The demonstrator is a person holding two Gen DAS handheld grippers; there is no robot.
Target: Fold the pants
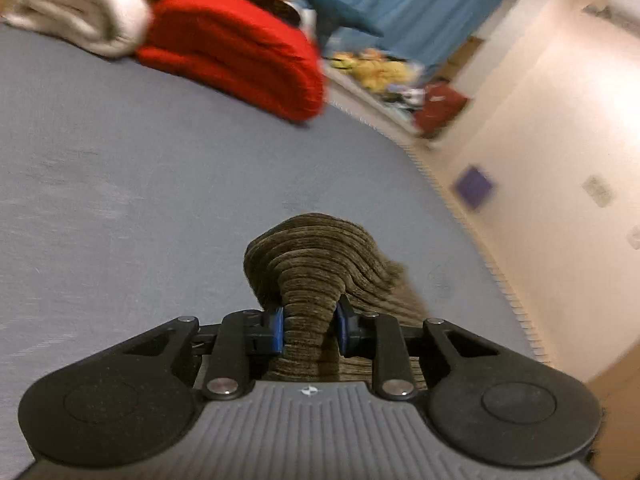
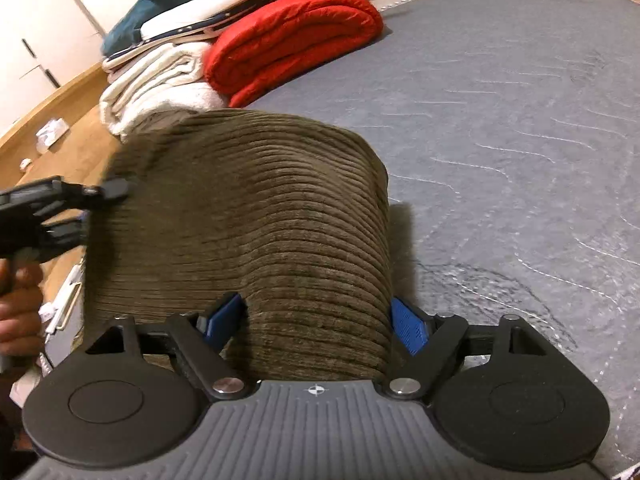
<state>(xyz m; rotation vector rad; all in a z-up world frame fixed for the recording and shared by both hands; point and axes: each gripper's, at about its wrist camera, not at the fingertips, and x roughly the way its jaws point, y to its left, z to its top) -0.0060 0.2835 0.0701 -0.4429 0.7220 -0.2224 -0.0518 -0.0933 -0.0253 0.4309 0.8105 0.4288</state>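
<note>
The pants [image 1: 312, 256] are olive-brown corduroy. In the left wrist view my left gripper [image 1: 310, 324] is shut on a bunched fold of them, its blue pads [image 1: 277, 330] pressing the cloth from both sides above the grey-blue mattress [image 1: 120, 180]. In the right wrist view the pants [image 2: 248, 200] rise as a broad raised fold. My right gripper [image 2: 316, 320] stands wide open with that fold between its blue pads [image 2: 408, 326]. The left gripper [image 2: 98, 206] grips the cloth's left edge there, held by a person's hand [image 2: 20, 304].
A folded red blanket [image 2: 296, 28] and white blankets [image 2: 160, 84] are stacked at the far side of the mattress [image 2: 500, 120]. Wooden floor [image 2: 80, 120] with small items lies beyond the bed's left edge. In the left wrist view the red blanket [image 1: 240, 48] lies ahead and the bed's stitched edge [image 1: 460, 208] runs along the right.
</note>
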